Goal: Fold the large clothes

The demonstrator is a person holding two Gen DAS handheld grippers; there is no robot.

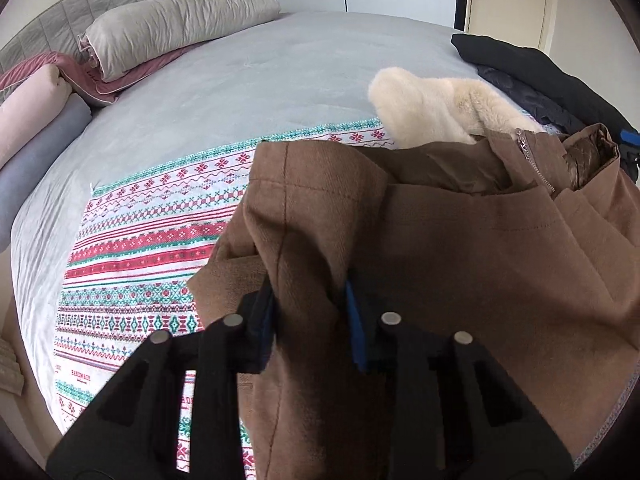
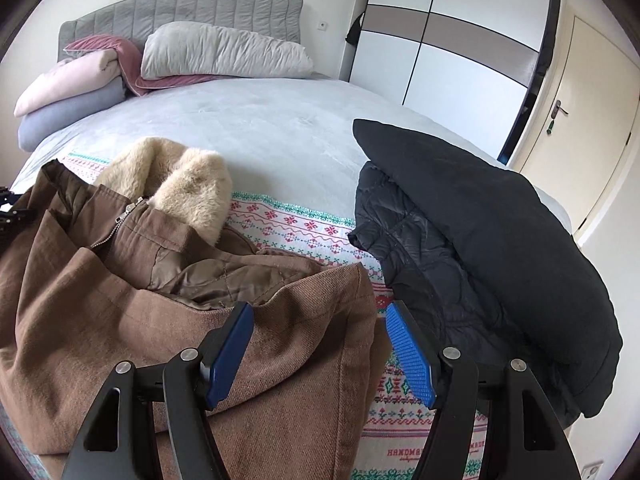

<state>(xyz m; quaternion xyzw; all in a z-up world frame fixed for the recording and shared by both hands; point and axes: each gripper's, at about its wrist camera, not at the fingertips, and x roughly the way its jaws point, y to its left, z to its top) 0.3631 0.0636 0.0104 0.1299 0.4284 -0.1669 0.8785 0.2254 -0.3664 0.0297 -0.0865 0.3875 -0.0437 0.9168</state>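
A large brown coat (image 1: 460, 248) with a cream fur hood (image 1: 432, 108) lies on the patterned cloth on the bed. My left gripper (image 1: 310, 316) is shut on a thick fold of the brown coat and holds it raised. In the right wrist view the coat (image 2: 120, 300) lies in front and to the left, its hood (image 2: 188, 188) pointing toward the headboard. My right gripper (image 2: 320, 348) is open, its blue pads either side of the coat's right corner, nothing gripped. The left gripper's tips show faintly at the left edge.
A patterned red, green and white cloth (image 1: 152, 248) covers the near part of the grey bed (image 1: 248, 72). A pile of black jackets (image 2: 480, 248) lies to the right. Pillows and folded blankets (image 2: 160, 64) sit by the headboard. A wardrobe (image 2: 452, 36) and door stand beyond.
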